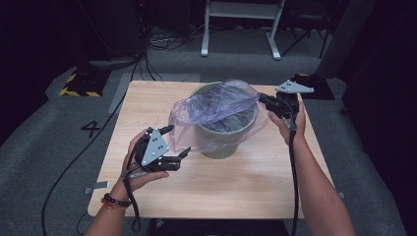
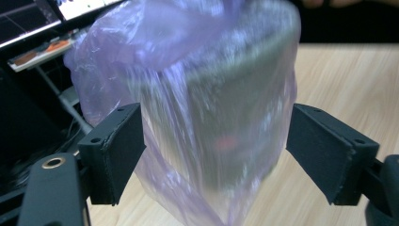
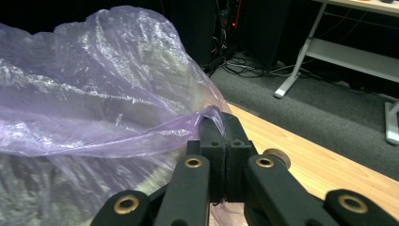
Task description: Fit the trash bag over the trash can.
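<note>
A grey-green bin (image 1: 223, 129) stands in the middle of the wooden table (image 1: 147, 98). A thin purple plastic bag (image 1: 216, 105) lies over its mouth and hangs down its left side. My right gripper (image 1: 263, 100) is at the bin's right rim, shut on the bag's edge; in the right gripper view the film (image 3: 94, 117) is pinched where the jaws meet (image 3: 221, 129). My left gripper (image 1: 177, 141) stands open just left of the bin. In the left gripper view its pads (image 2: 117, 150) sit on either side of the bag-covered bin (image 2: 221, 122), apart from it.
Grey carpet surrounds the table, with cables and a black-and-yellow striped base (image 1: 78, 83) at the back left. White desk legs (image 1: 241, 29) stand behind. A number 4 (image 1: 91, 129) is marked on the floor at the left.
</note>
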`<state>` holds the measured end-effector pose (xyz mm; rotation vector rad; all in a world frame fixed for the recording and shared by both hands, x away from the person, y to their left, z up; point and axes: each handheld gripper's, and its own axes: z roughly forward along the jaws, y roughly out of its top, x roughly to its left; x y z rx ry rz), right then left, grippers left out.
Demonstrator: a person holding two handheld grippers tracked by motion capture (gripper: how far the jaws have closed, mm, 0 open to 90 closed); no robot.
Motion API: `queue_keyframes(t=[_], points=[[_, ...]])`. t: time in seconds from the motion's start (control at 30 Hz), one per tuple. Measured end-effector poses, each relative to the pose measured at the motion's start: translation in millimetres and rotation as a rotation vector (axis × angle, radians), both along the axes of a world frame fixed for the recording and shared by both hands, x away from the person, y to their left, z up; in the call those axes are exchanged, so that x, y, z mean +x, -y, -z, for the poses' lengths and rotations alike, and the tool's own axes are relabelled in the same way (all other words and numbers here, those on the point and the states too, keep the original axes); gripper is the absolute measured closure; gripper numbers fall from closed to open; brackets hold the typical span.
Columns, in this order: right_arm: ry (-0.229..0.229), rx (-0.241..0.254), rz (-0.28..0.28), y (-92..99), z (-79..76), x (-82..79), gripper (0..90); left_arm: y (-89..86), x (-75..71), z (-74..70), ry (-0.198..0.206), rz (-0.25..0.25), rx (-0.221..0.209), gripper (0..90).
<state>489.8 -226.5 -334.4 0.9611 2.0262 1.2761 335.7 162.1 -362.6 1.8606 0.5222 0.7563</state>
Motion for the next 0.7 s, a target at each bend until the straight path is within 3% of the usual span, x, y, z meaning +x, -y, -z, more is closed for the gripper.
queue_keyframes(t=[0.07,0.17,0.27,0.33,0.4,0.5,0.53,0.57,0.63,0.7], points=[[0.005,-0.004,-0.003,-1.1,-1.0,-0.6,89.5,-1.7,0.2,-3.6,0.006,0.011,-0.042,21.6],[0.01,-0.006,-0.005,-1.2,-2.3,-1.4,89.5,-3.3,-1.9,-4.2,0.005,0.027,-0.039,21.7],[0.011,-0.008,-0.003,0.1,-3.2,-2.7,89.5,-4.9,-1.9,-4.0,0.012,-0.004,-0.023,21.3],[0.016,-0.008,0.0,0.9,-4.6,-4.1,89.5,-6.8,-3.2,-6.8,0.057,-0.058,-0.034,20.6],[0.021,-0.007,-0.003,1.4,-6.4,-5.7,89.4,-7.8,-3.2,-11.5,0.091,-0.069,-0.037,18.7],[0.024,-0.01,-0.015,-0.2,-8.3,-6.8,89.1,-0.9,1.0,-13.6,0.162,-0.129,0.018,24.1],[0.024,-0.013,-0.017,-1.0,-8.2,-6.6,89.0,1.8,8.2,-15.5,0.128,-0.131,0.047,25.2],[0.017,-0.015,-0.022,-2.8,-7.8,-6.6,89.1,1.5,15.4,-18.1,0.075,-0.105,0.037,27.7],[0.016,-0.023,-0.026,-5.2,-7.0,-6.9,88.8,0.3,25.9,-20.6,0.03,-0.092,0.006,29.0],[0.014,-0.019,-0.034,-7.9,-6.0,-7.7,88.6,2.5,36.8,-21.5,-0.017,-0.073,0.045,26.4]])
